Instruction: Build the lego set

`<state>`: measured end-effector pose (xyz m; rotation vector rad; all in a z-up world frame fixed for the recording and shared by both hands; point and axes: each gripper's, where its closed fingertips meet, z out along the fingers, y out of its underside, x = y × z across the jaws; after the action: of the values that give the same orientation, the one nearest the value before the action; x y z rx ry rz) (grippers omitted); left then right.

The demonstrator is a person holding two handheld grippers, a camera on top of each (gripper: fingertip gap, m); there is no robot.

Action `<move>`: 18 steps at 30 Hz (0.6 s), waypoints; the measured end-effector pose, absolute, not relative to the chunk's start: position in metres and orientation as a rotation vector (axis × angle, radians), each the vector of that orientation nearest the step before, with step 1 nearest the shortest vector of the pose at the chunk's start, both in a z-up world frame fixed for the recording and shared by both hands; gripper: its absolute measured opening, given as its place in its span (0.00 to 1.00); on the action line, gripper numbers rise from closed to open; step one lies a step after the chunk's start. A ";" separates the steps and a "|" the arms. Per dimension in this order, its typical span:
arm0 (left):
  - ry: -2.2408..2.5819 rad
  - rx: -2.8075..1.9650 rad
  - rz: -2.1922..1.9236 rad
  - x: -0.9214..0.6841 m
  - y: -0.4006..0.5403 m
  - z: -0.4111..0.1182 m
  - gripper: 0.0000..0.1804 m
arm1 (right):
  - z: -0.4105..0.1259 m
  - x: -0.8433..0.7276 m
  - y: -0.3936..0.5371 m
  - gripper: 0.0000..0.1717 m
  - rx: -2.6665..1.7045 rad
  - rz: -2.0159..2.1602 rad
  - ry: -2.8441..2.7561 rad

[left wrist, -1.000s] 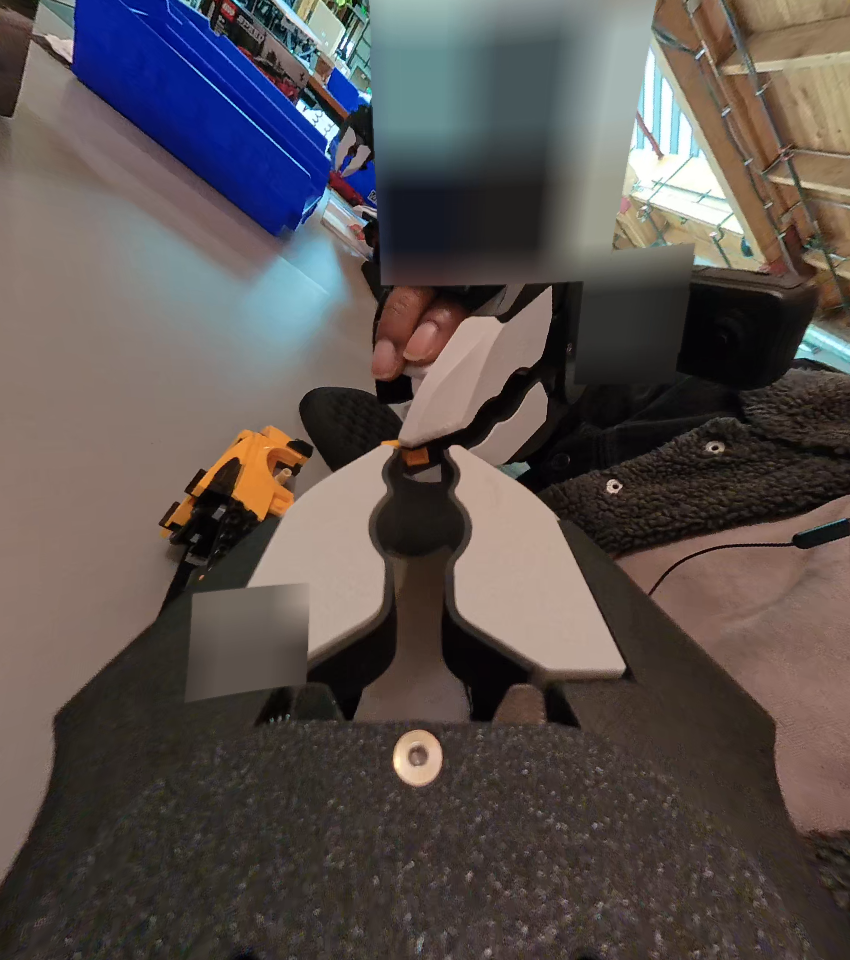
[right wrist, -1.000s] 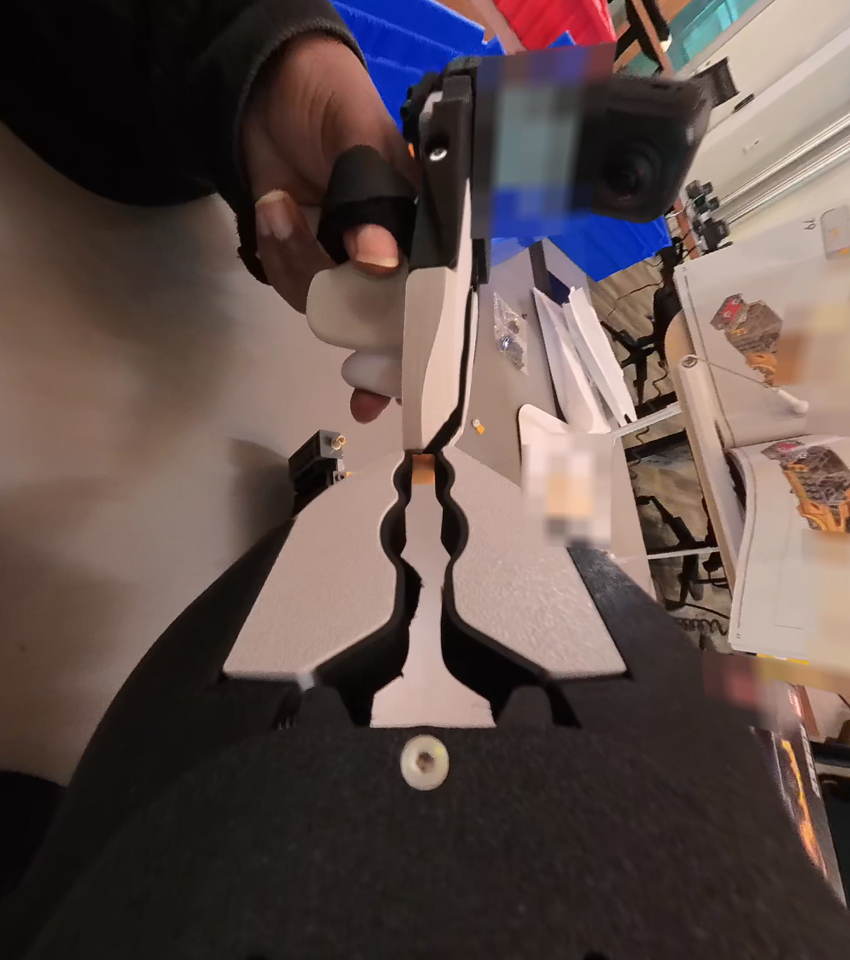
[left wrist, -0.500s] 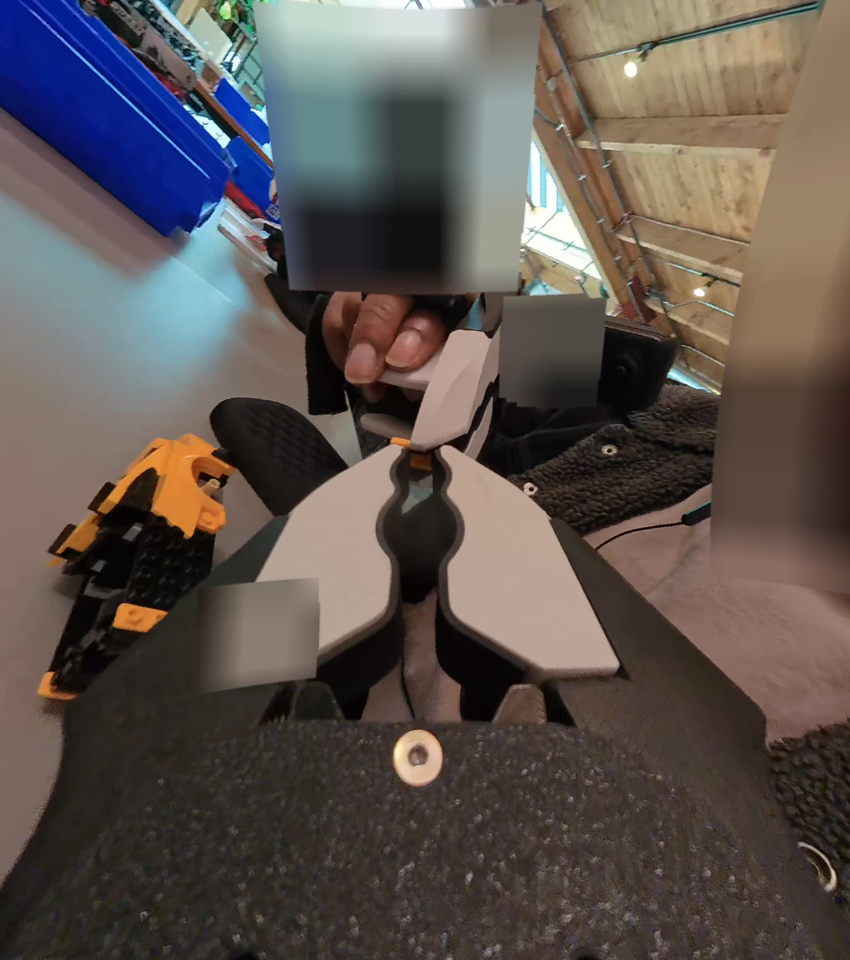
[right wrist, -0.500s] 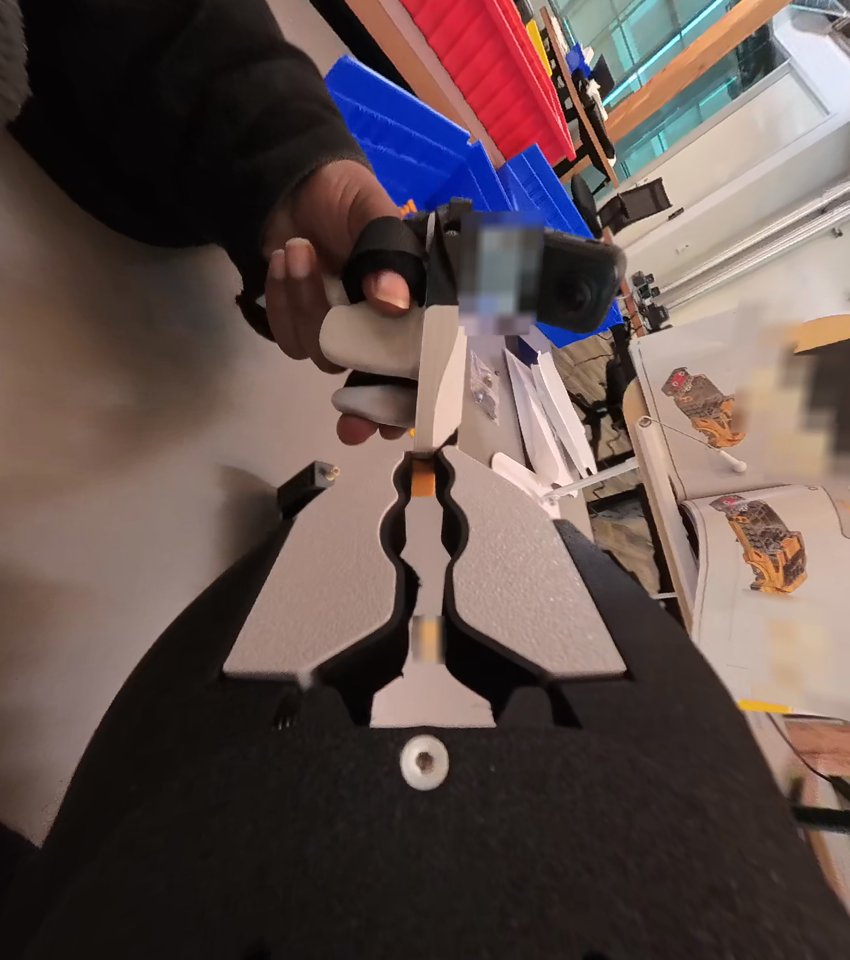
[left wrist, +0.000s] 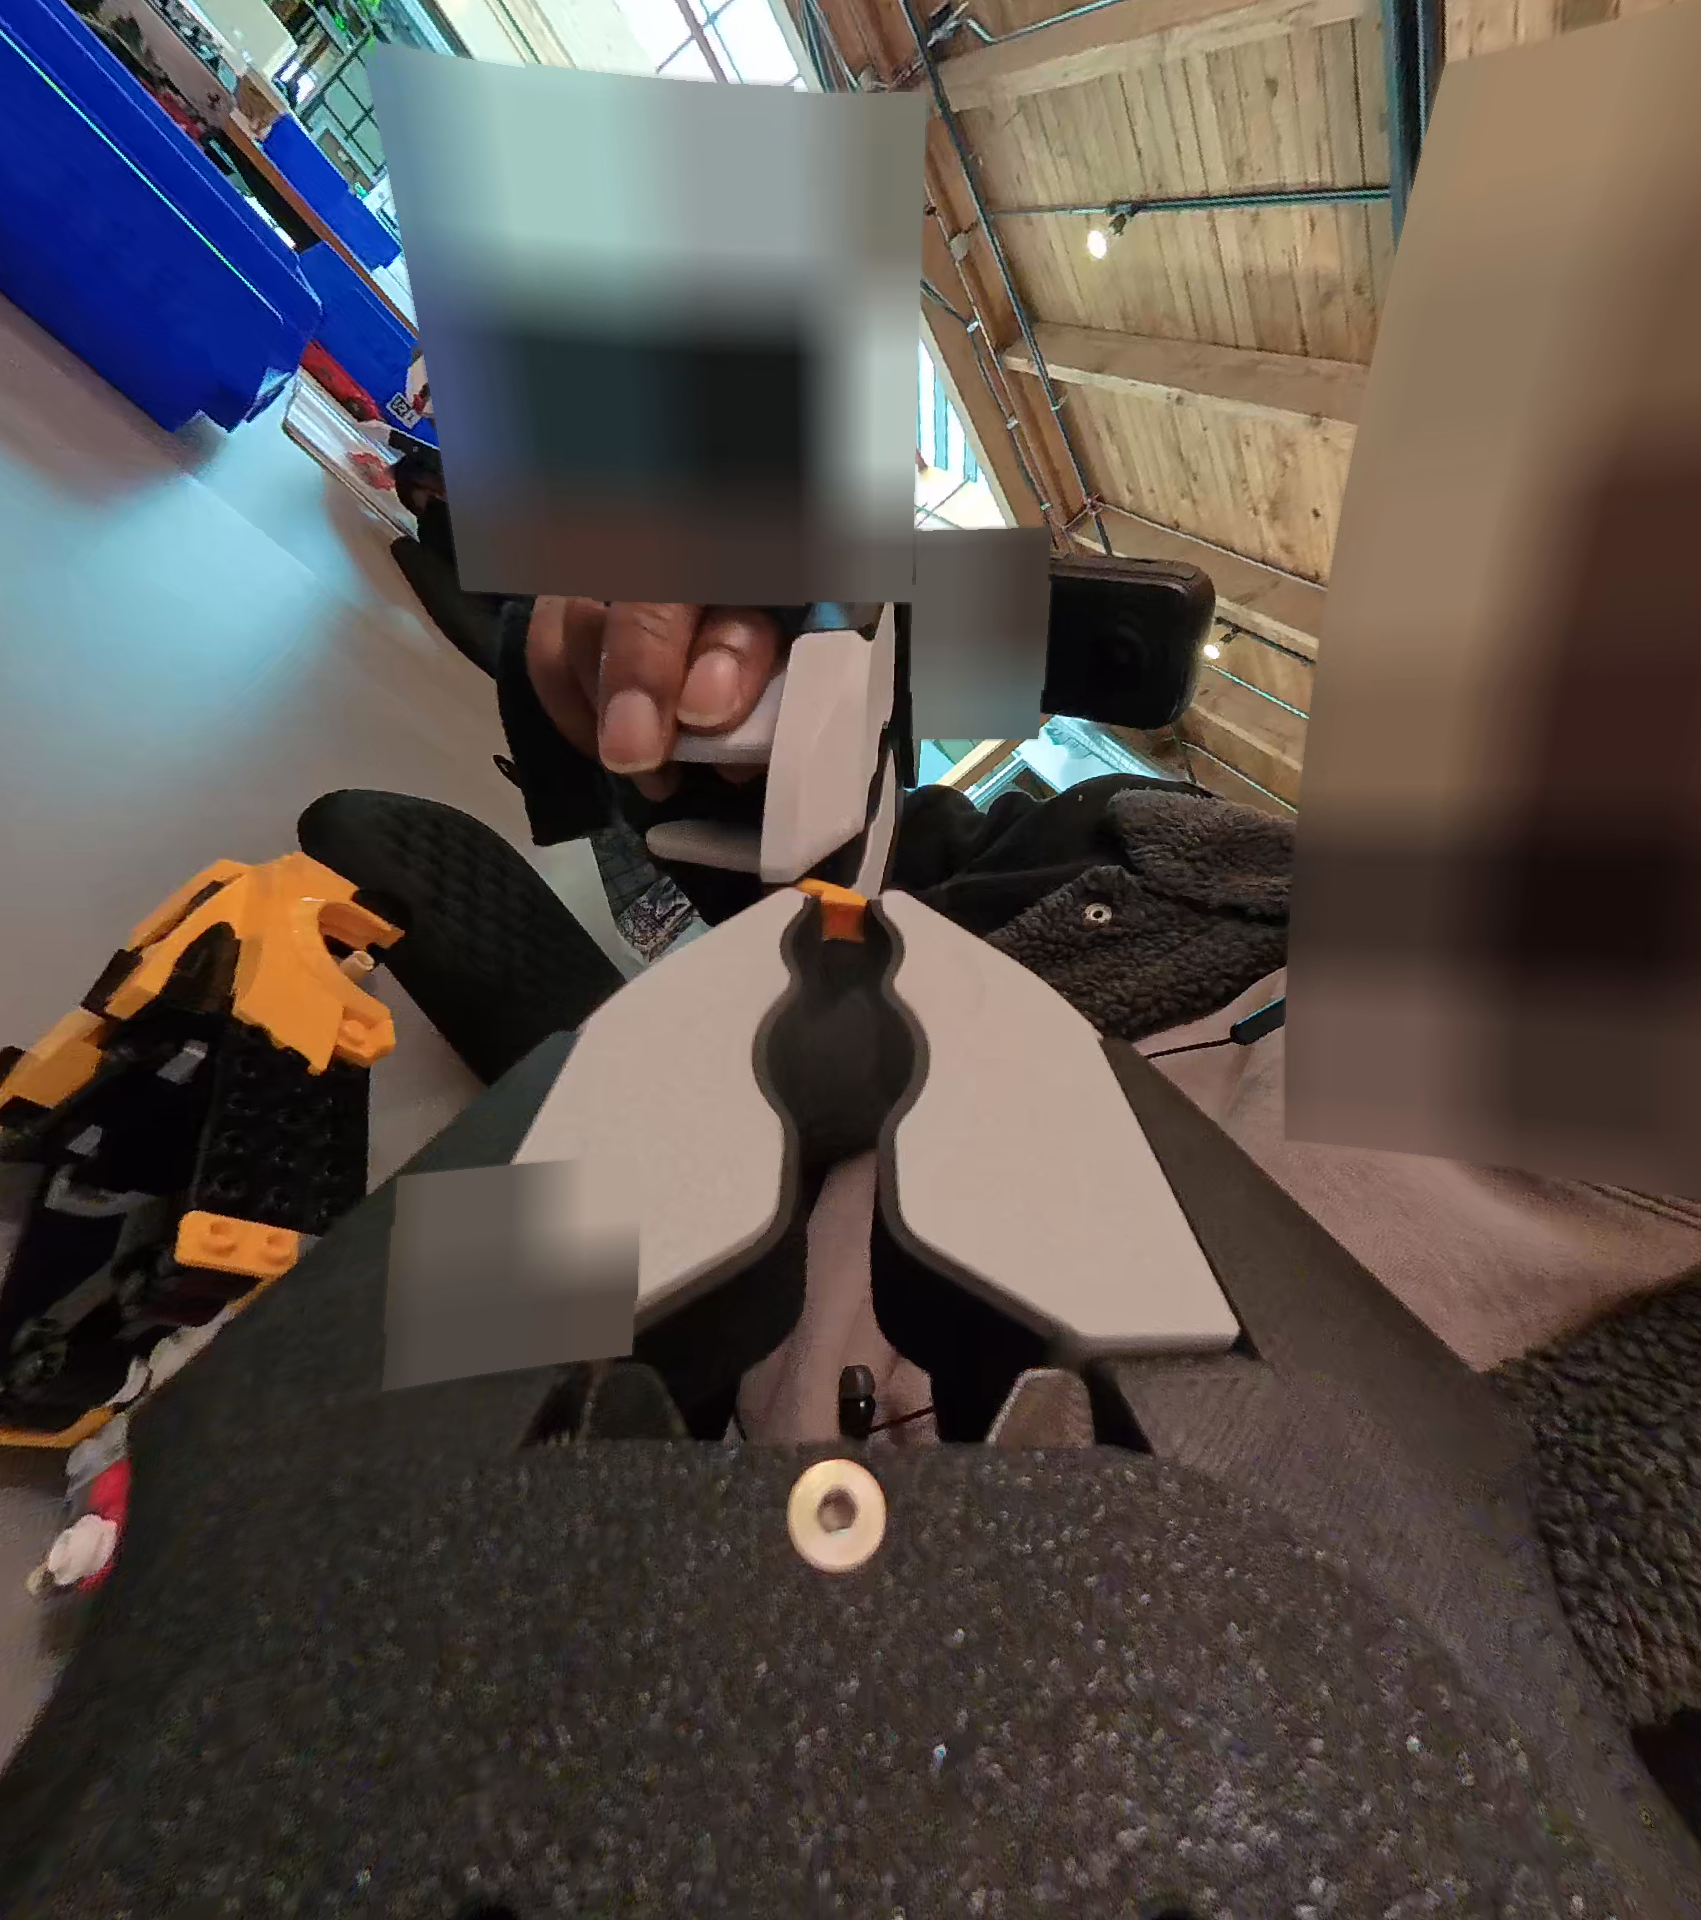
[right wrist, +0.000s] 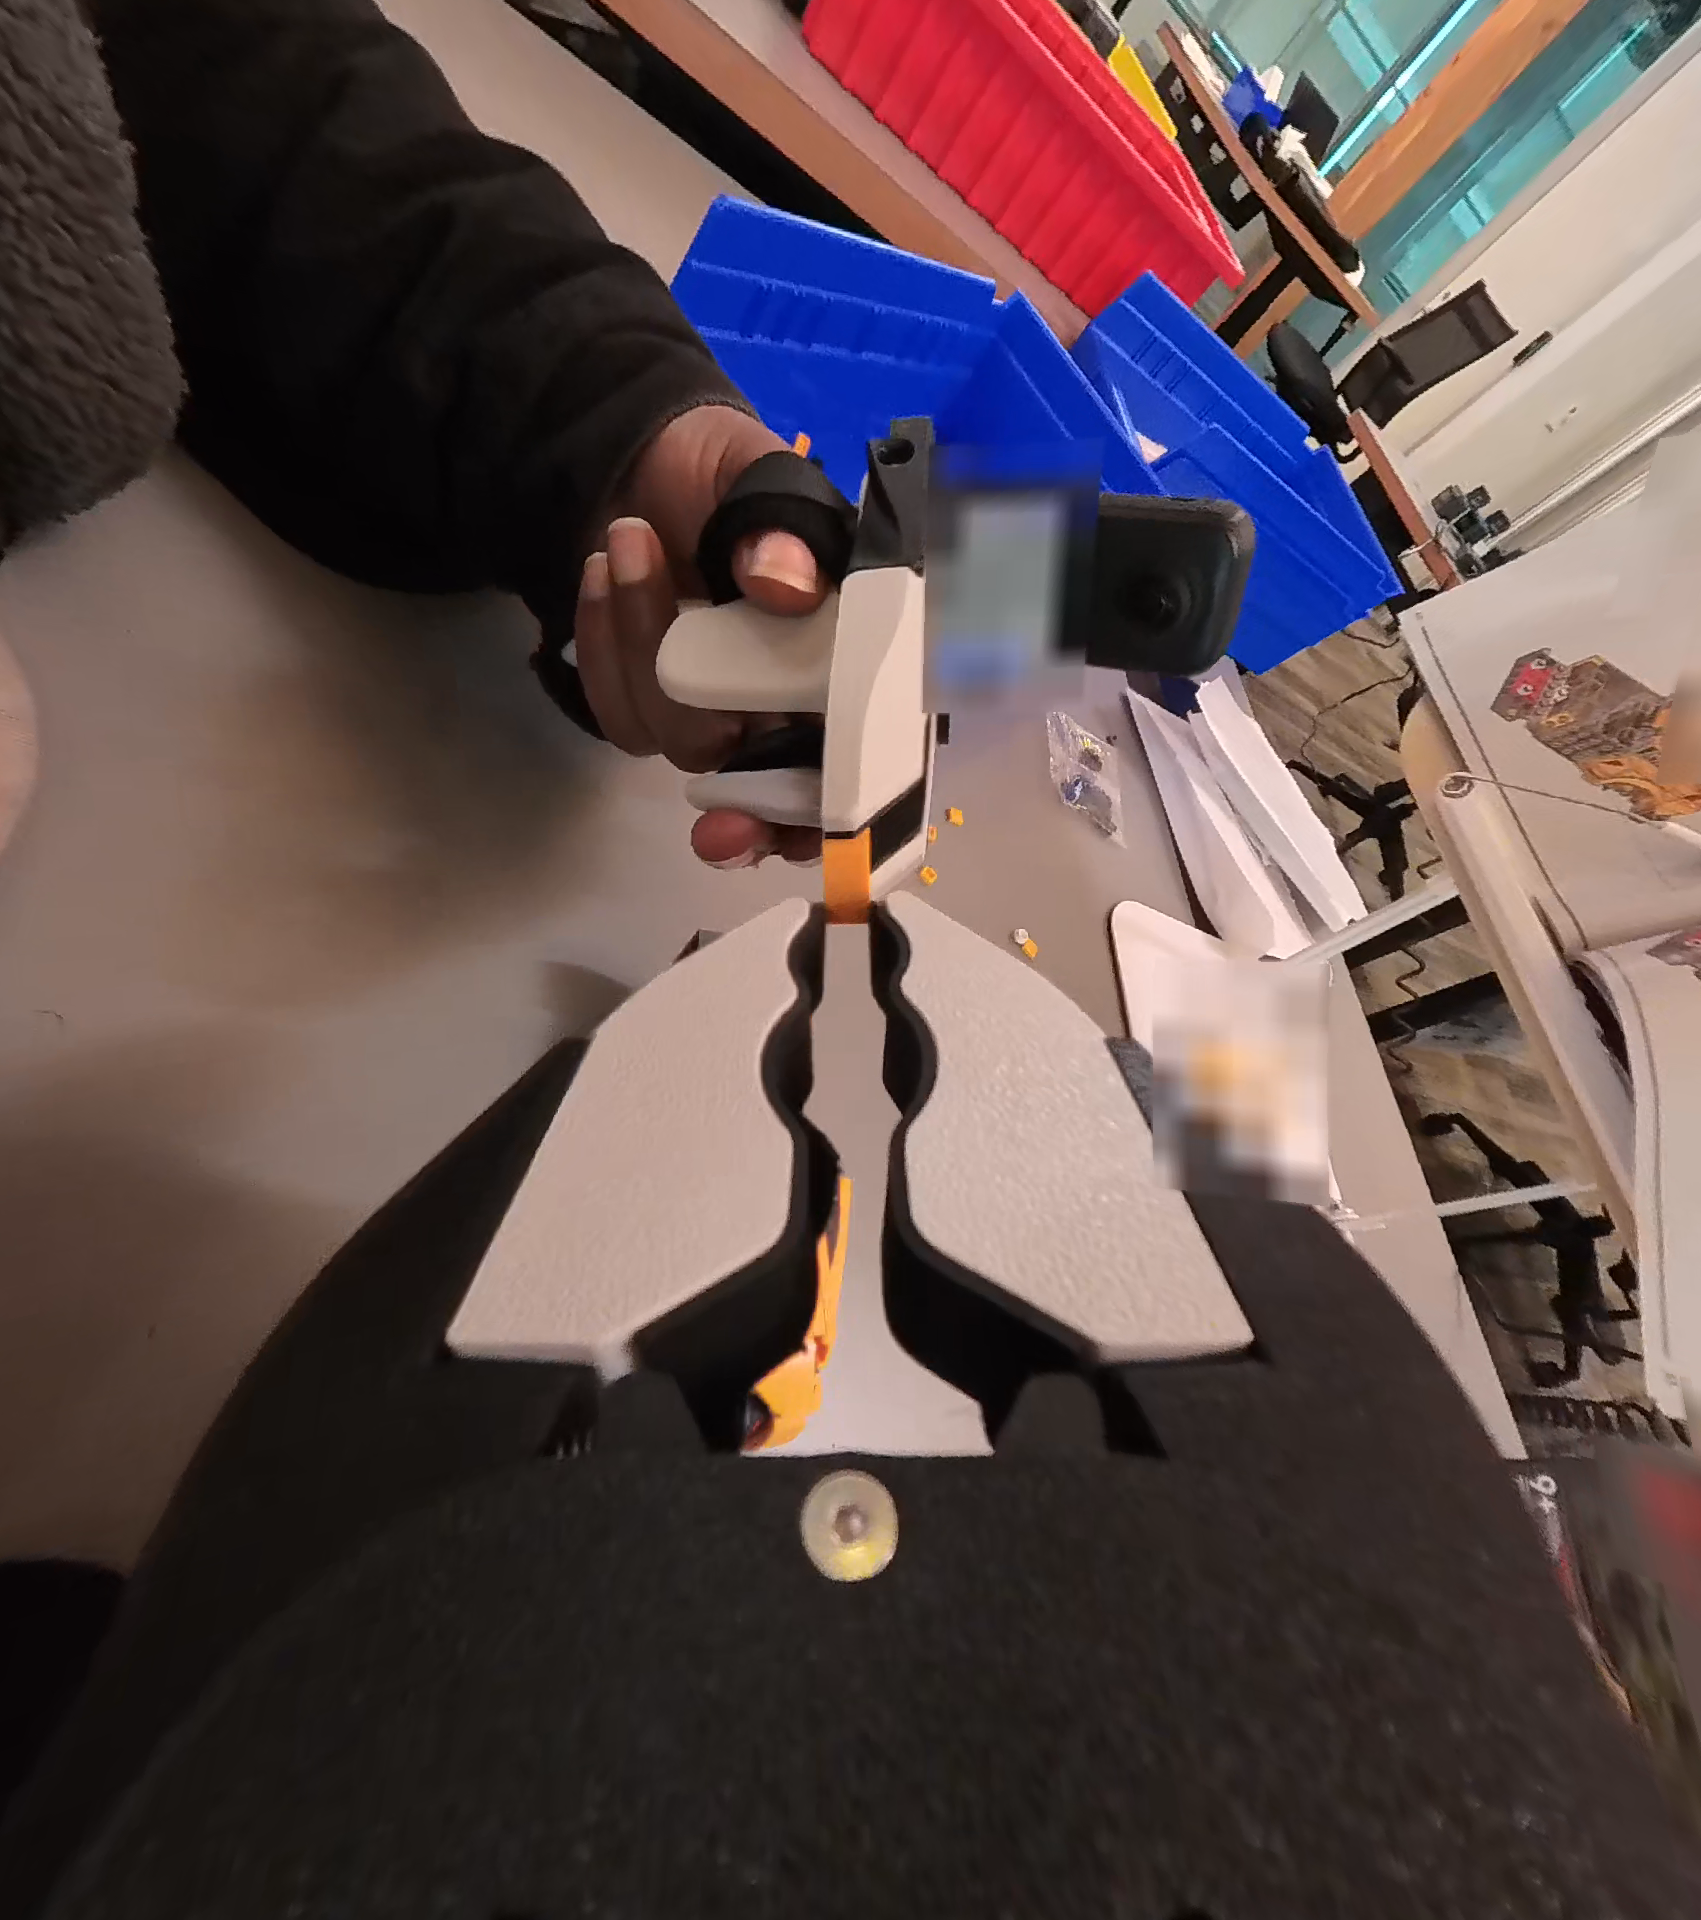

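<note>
Both tongs grip one small orange plastic brick piece (right wrist: 846,891) from opposite ends, held in the air above the grey table (right wrist: 254,831)

Left tongs (left wrist: 838,912): clenched on the orange piece, tips pressed on its sides. Right tongs (right wrist: 844,914): clenched on the other end of it, pads against both sides

Each view shows the other tool head-on, tip to tip, with a hand (right wrist: 680,644) around the white handle

On the table left of the left tongs: partly built yellow and black brick vehicle (left wrist: 171,1122) and a black knobbly tyre (left wrist: 451,925). Beyond the right tongs: loose small orange bits (right wrist: 1028,943), clear plastic parts bag (right wrist: 1085,769), open instruction booklet (right wrist: 1656,1039), blue plastic bins (right wrist: 929,343)
</note>
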<state>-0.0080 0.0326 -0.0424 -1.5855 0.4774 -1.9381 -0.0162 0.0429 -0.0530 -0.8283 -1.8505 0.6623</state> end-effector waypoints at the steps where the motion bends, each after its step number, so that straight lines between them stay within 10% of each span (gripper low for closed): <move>1: 0.473 -1.584 -1.941 -0.008 0.033 -0.043 0.04 | -0.053 -0.016 0.043 0.05 -0.832 0.668 -1.859; 18: 1.127 -1.922 -0.621 -0.012 0.071 -0.128 0.07 | -0.131 0.002 0.074 0.04 -1.473 0.570 -2.311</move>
<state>-0.0117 0.0709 -0.1281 -1.9224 1.1268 -0.6212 0.0024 0.0741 -0.1310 -1.4728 -2.3108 0.5704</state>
